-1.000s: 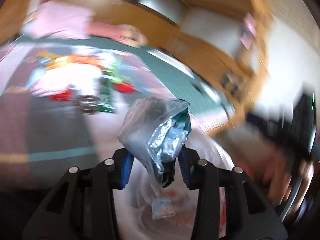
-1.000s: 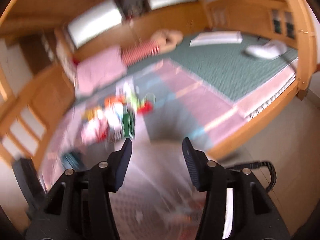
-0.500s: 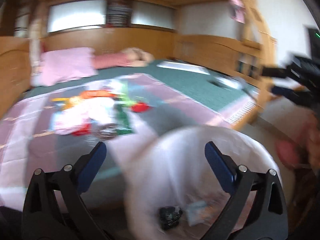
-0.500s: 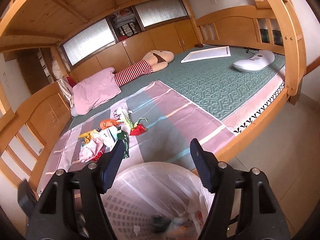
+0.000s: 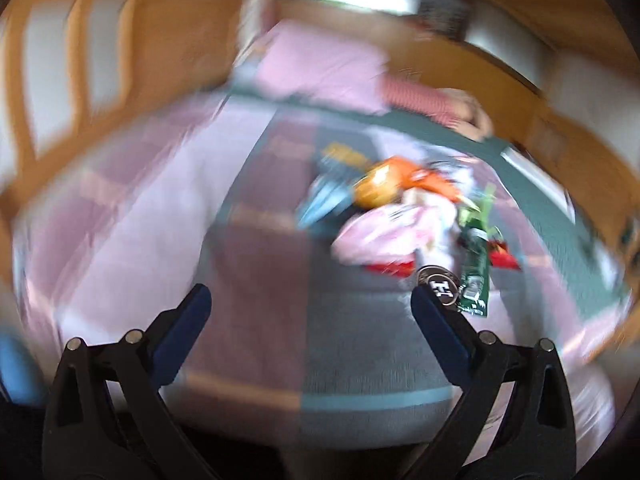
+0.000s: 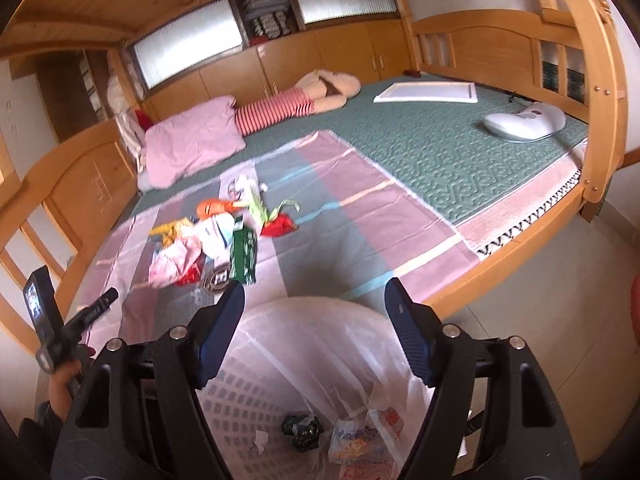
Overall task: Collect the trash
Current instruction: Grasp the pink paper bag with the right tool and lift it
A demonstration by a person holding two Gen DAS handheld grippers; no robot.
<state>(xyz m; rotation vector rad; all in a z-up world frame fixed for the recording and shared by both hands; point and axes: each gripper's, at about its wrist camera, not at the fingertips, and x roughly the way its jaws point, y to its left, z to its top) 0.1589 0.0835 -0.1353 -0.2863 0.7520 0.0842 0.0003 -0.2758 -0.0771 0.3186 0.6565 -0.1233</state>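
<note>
Wooden-framed bed (image 6: 520, 208), colourful crumpled trash pile (image 6: 208, 240) on striped sheet, left tool (image 5: 310, 300) wide and empty, right tool (image 6: 314, 304) opening, empty.

Both claws share one build. The left claw (image 5: 308, 300) has black plastic arms, silver round screws at the pivots and dark blue ribbed fingers (image 5: 182, 330). The right claw (image 6: 314, 300) has the same black frame, silver screws and blue ribbed fingers (image 6: 408, 338). A dark sleeve (image 6: 44, 424) shows at the left.

pink pillow (image 6: 192, 140) at 10 o'clock | striped doll (image 6: 296, 102) at 12, beside it | white frame (image 6: 428, 93) at 1 | white gadget (image 6: 524, 122) at 2, on green mat (image 6: 440, 152)
</note>
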